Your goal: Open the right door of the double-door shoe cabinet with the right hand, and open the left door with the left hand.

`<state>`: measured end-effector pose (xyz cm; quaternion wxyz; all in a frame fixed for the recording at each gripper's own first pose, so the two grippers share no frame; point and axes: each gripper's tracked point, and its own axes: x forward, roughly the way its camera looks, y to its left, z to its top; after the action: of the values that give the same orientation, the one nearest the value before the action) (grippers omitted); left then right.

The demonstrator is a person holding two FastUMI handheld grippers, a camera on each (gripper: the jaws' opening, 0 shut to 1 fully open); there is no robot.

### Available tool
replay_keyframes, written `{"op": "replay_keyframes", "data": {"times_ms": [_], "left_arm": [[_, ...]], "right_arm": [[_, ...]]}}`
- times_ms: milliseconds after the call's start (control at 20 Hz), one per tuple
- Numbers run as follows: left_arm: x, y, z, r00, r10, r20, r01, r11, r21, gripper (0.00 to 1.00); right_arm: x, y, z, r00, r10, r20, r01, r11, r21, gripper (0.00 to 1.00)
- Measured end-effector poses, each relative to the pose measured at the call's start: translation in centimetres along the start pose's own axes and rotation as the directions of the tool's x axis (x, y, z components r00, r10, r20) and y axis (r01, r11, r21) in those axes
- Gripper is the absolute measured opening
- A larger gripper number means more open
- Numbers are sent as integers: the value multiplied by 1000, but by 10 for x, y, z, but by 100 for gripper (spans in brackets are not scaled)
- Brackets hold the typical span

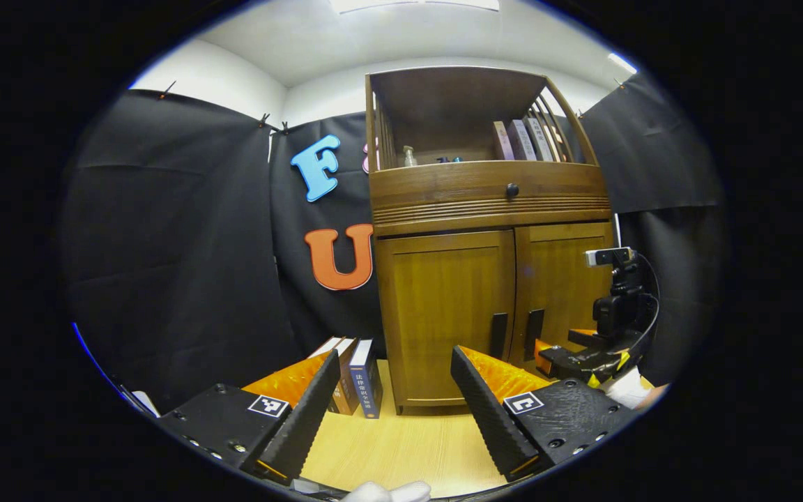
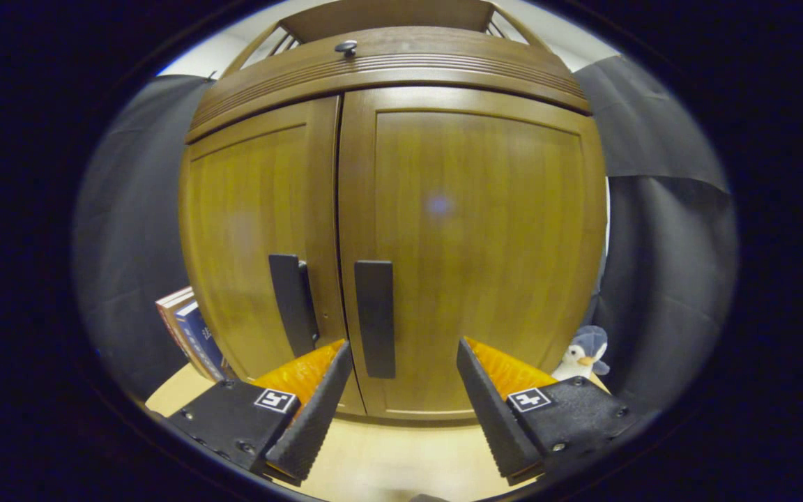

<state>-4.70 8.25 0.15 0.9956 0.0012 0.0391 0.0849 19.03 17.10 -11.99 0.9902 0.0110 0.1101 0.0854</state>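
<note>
A brown wooden shoe cabinet (image 1: 485,209) stands on a light wooden table, both lower doors closed. In the right gripper view its right door (image 2: 471,230) is close ahead, the dark right handle (image 2: 376,317) just above and left of my right gripper (image 2: 401,373), which is open and holds nothing. The left door (image 2: 255,237) carries its own dark handle (image 2: 292,303). In the left gripper view my left gripper (image 1: 394,380) is open and farther back from the left door (image 1: 443,307). The right gripper (image 1: 583,355) shows there near the handles (image 1: 513,335).
Several books (image 1: 356,376) lean against the cabinet's left side. A small penguin toy (image 2: 583,352) sits by its right side. The open top shelf holds books (image 1: 523,139) and a bottle (image 1: 409,156) above a drawer with a knob (image 1: 511,189). Black cloth walls surround the table.
</note>
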Motion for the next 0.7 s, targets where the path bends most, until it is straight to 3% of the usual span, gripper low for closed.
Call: {"op": "replay_keyframes", "data": {"times_ms": [100, 150, 400, 700], "left_arm": [[2, 9, -4, 1000, 14, -7, -14, 1000, -16, 100], [4, 12, -5, 1000, 22, -11, -22, 1000, -19, 96], [10, 23, -7, 999, 53, -10, -54, 998, -19, 96], [18, 22, -7, 999, 37, -17, -38, 999, -27, 96]], "right_arm": [[14, 6, 9, 1000, 0, 6, 0, 1000, -6, 88], [19, 9, 12, 1000, 3, 7, -3, 1000, -14, 87], [37, 18, 17, 1000, 6, -12, -6, 1000, -26, 84], [56, 21, 11, 999, -12, -39, 13, 1000, 6, 62]]}}
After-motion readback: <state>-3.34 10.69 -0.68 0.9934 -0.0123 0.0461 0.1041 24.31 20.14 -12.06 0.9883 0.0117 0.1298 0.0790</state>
